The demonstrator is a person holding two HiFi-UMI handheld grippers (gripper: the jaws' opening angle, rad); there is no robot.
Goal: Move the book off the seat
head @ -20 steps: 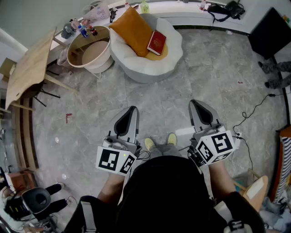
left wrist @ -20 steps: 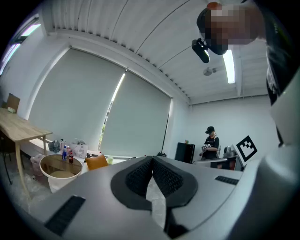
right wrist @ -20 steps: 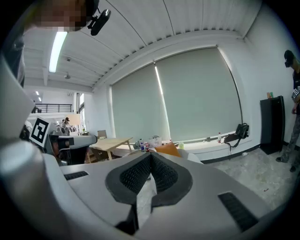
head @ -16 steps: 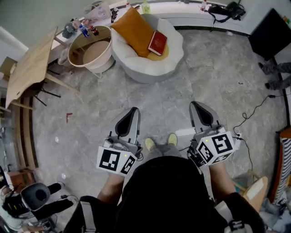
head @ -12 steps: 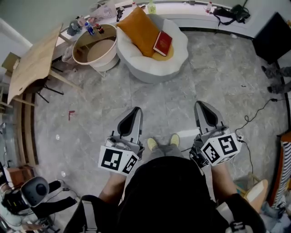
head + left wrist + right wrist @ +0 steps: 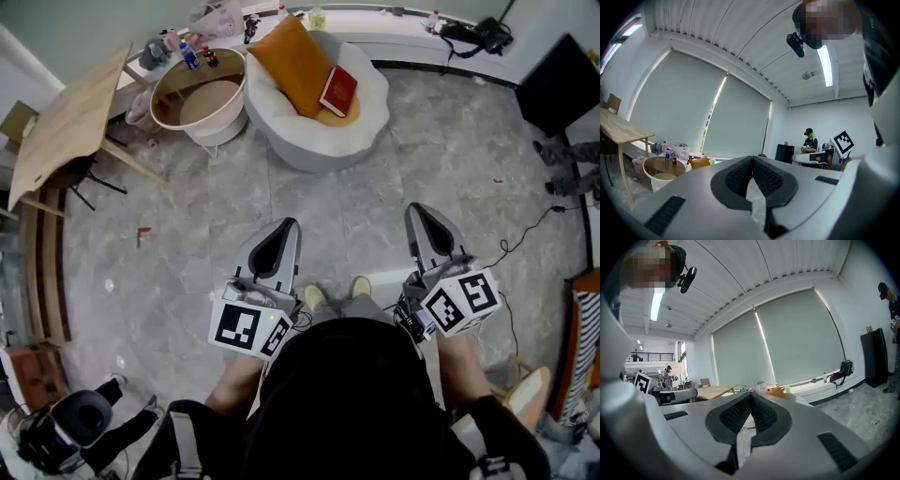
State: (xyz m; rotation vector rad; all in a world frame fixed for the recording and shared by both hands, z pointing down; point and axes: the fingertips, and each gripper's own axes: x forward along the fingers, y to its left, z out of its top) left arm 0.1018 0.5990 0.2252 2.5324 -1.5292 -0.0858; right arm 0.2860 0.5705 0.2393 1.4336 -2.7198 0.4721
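The book (image 6: 338,91) lies on the seat (image 6: 309,150) against the cushion (image 6: 298,64). It is well ahead of me, about midway between my tools, its long axis pointing away and slightly right. My left tool (image 6: 284,226) and right tool (image 6: 419,209) are pressed together, empty.

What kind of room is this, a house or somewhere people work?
Probably a big office or lab with a living-room corner set up. There is a round white seat with an orange cushion and a red book, but also tall window blinds and a person at a desk.
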